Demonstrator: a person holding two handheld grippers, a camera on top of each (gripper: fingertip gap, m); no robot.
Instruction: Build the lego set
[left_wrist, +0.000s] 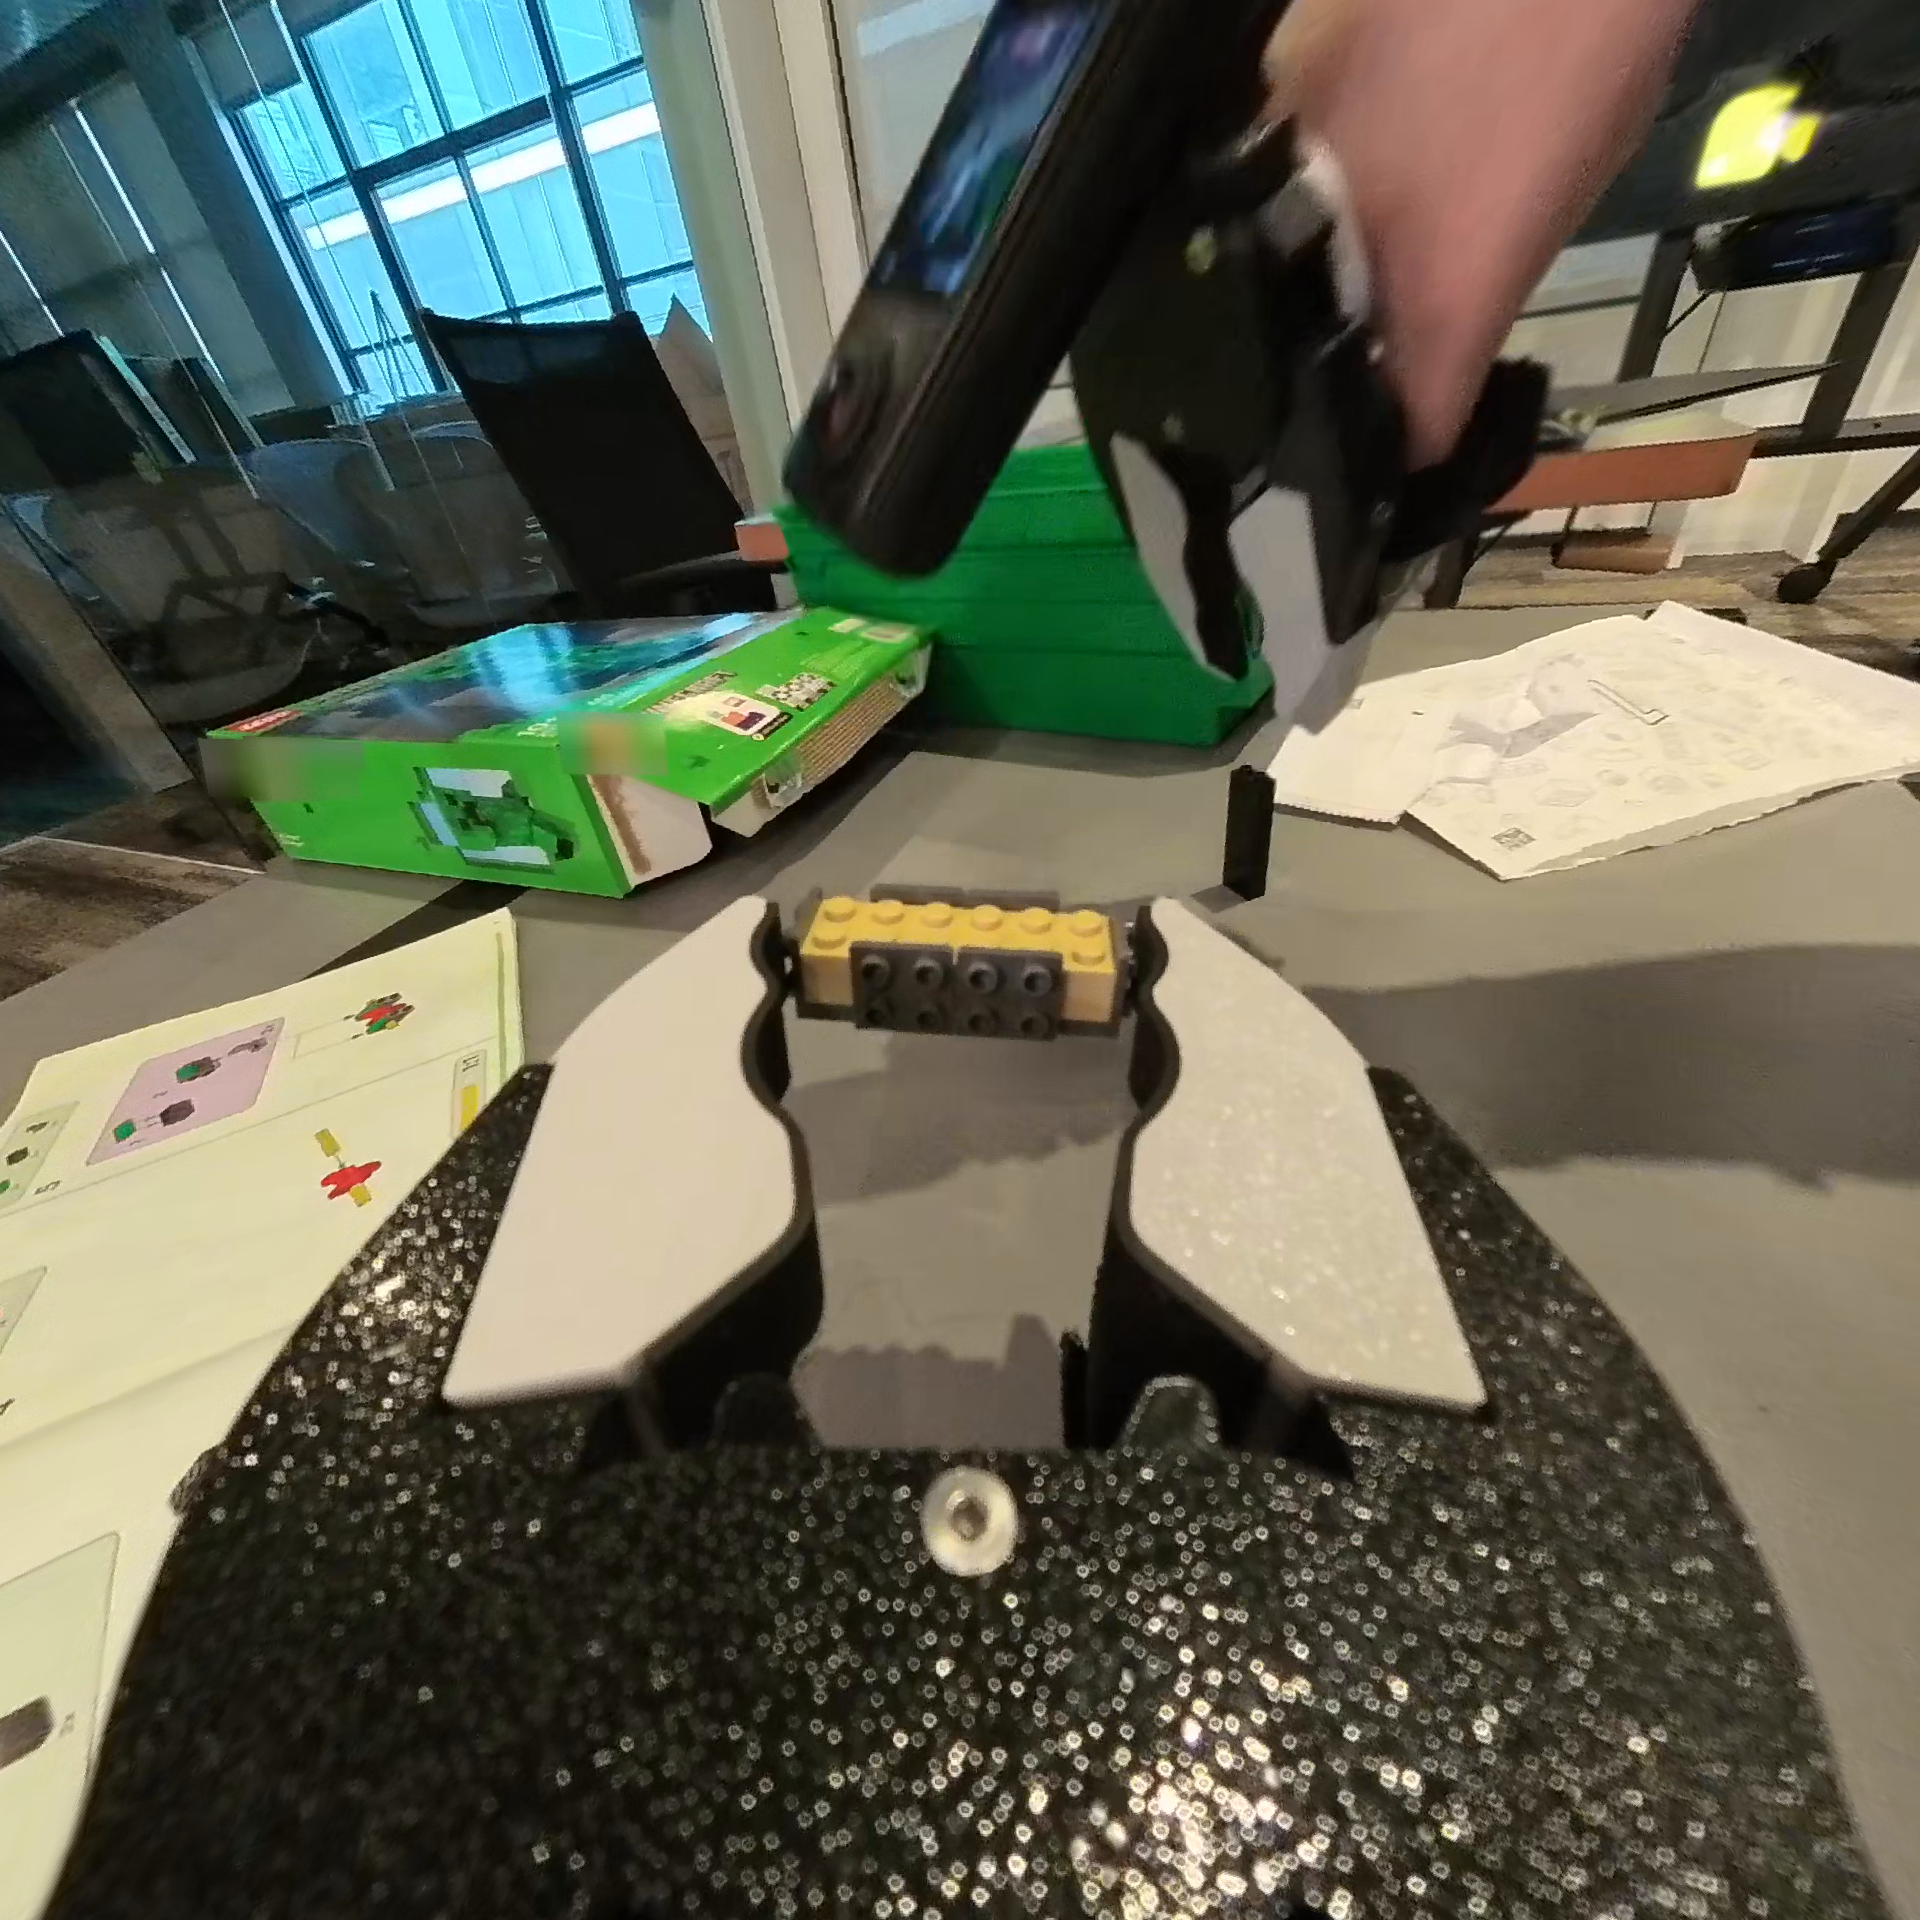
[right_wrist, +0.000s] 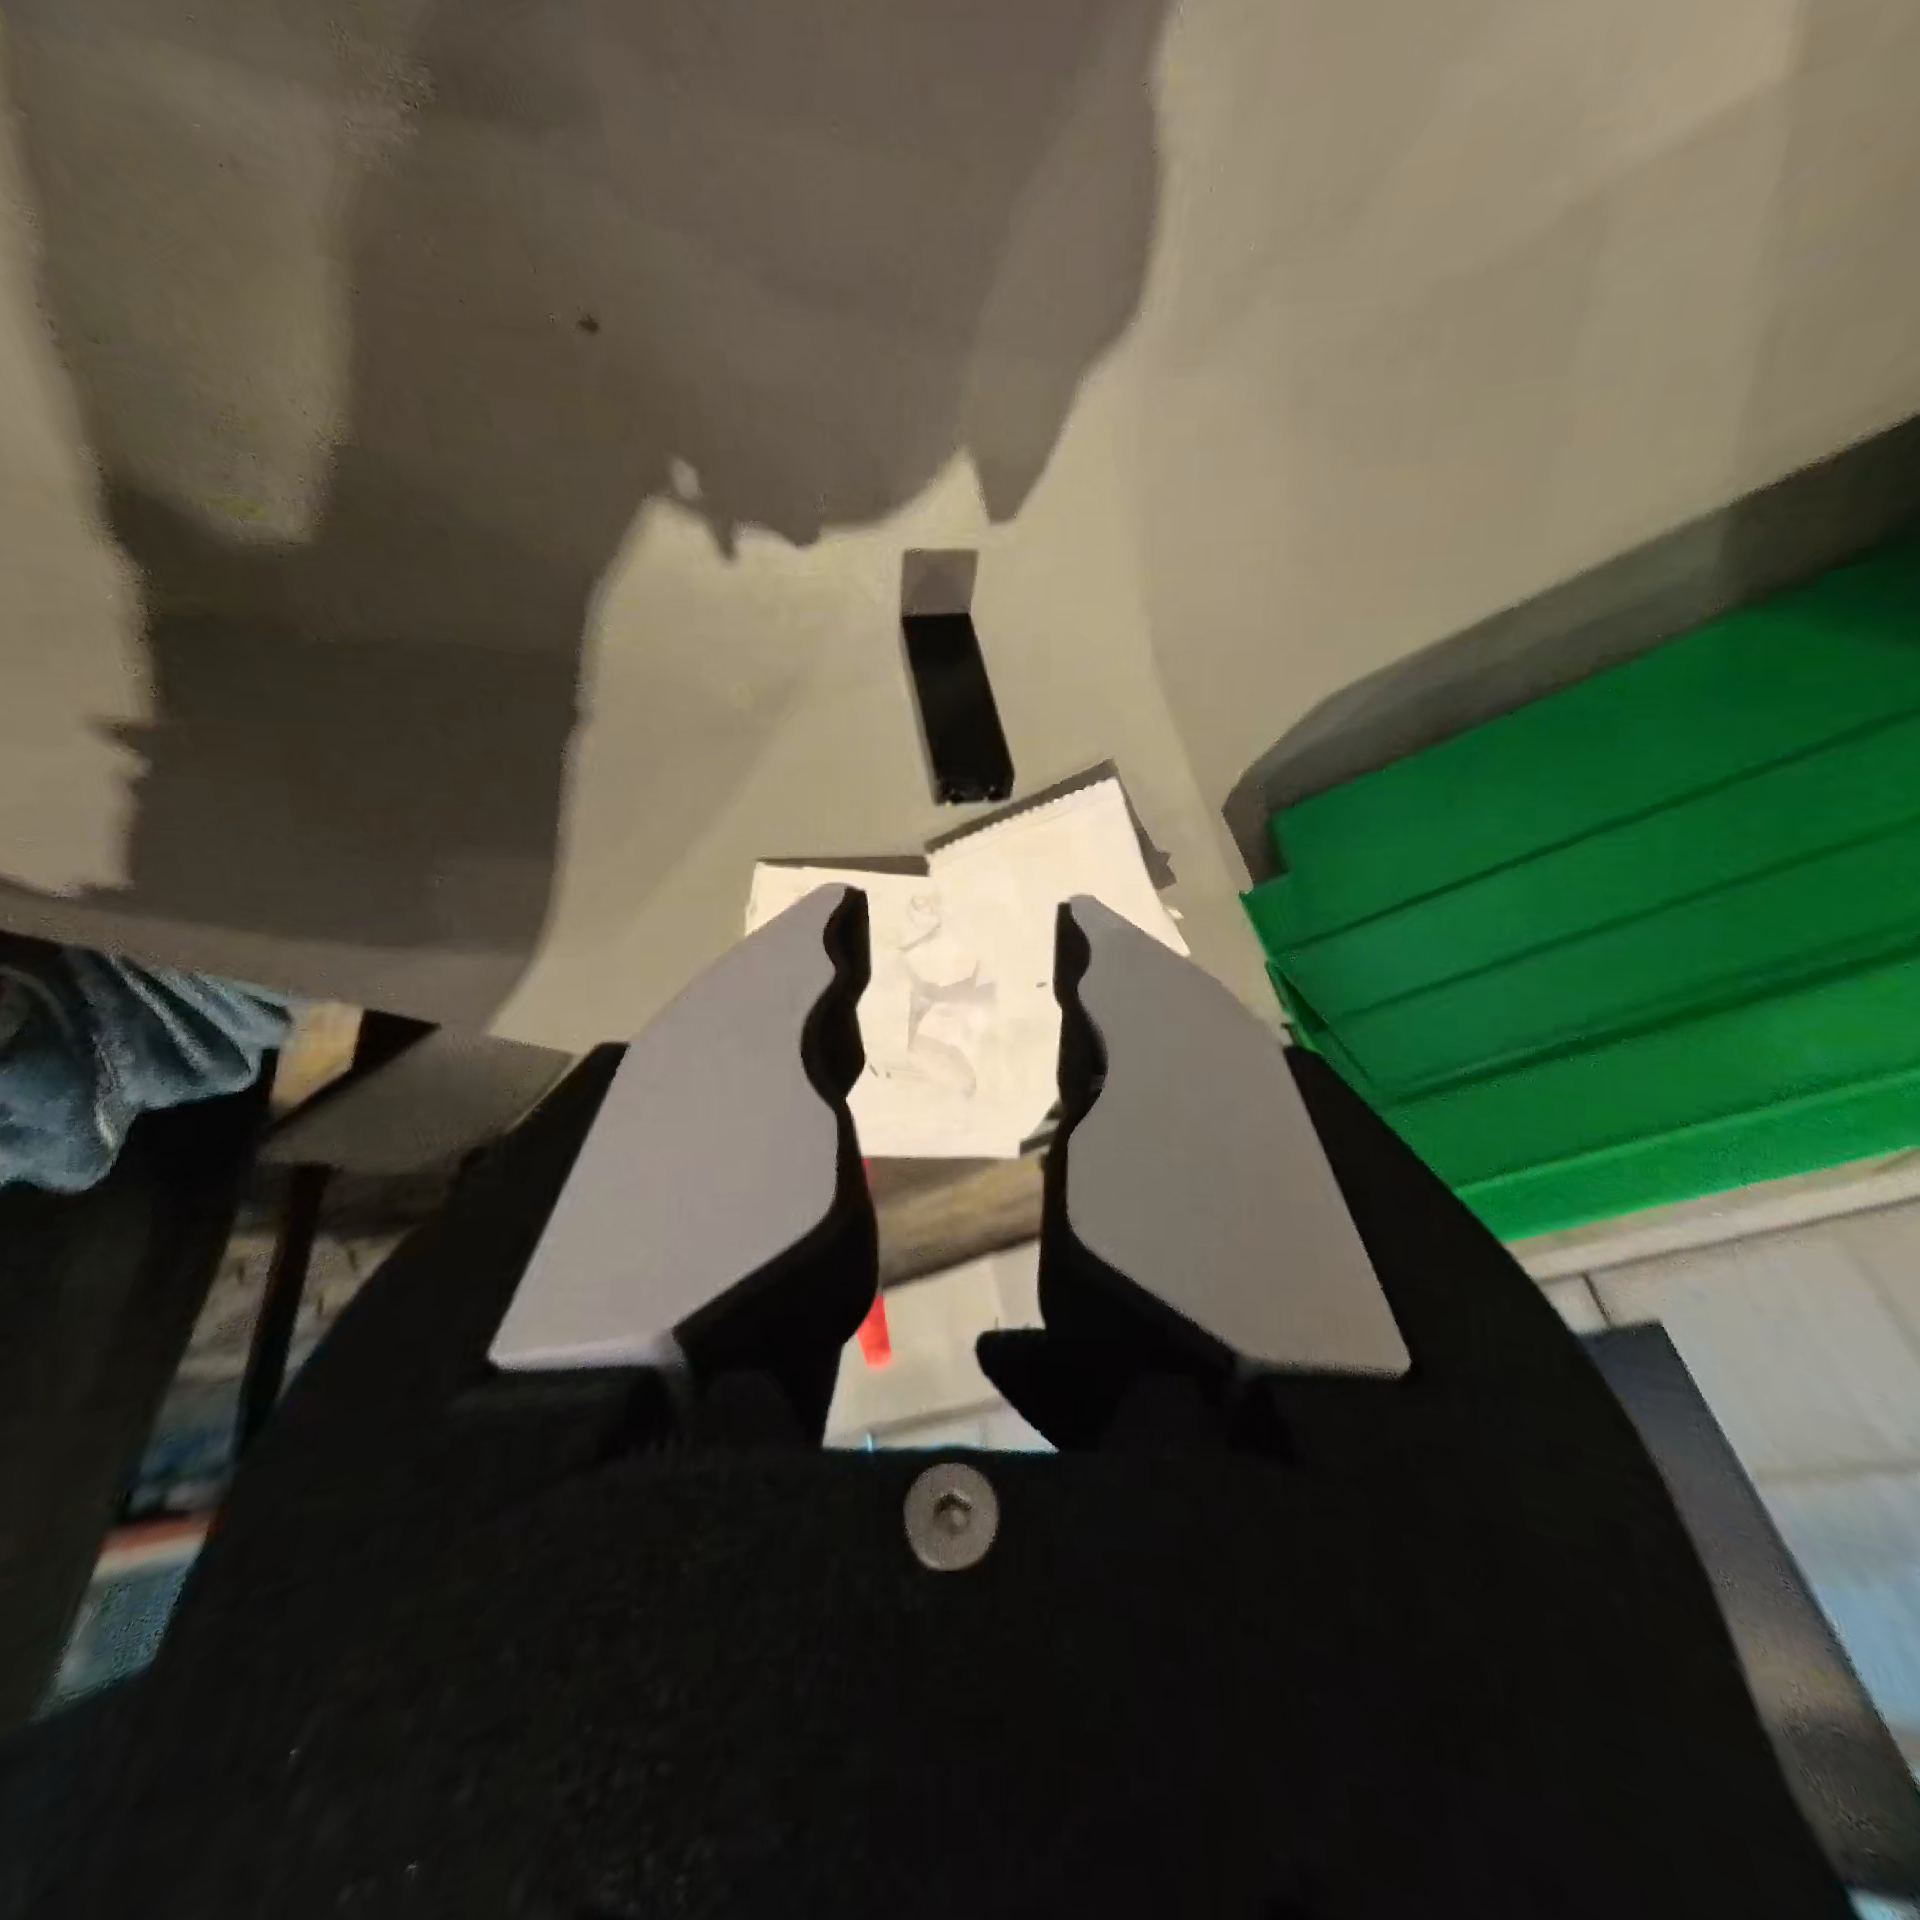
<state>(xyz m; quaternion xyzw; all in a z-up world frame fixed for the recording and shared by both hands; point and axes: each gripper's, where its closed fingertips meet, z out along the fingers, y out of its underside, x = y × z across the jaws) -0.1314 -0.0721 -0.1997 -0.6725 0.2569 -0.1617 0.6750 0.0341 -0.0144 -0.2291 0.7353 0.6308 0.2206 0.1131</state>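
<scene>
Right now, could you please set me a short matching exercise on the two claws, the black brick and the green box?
Things:
1. left claw
2. right claw
3. black brick
4. green box

States:
A. stands upright on the table
B. open, empty
C. lies flat, end flaps open
D. shut on the tan and grey brick assembly

Pairs: 1-D, 2-B, 3-A, 4-C

Print on green box (left_wrist: 540, 769), instruction booklet (left_wrist: 260, 1122) lower left, white sheets (left_wrist: 1621, 727) right edge; wording not transcribed.

box (left_wrist: 540, 769) left of trays (left_wrist: 1049, 623), sheets (left_wrist: 1621, 738) right
</scene>
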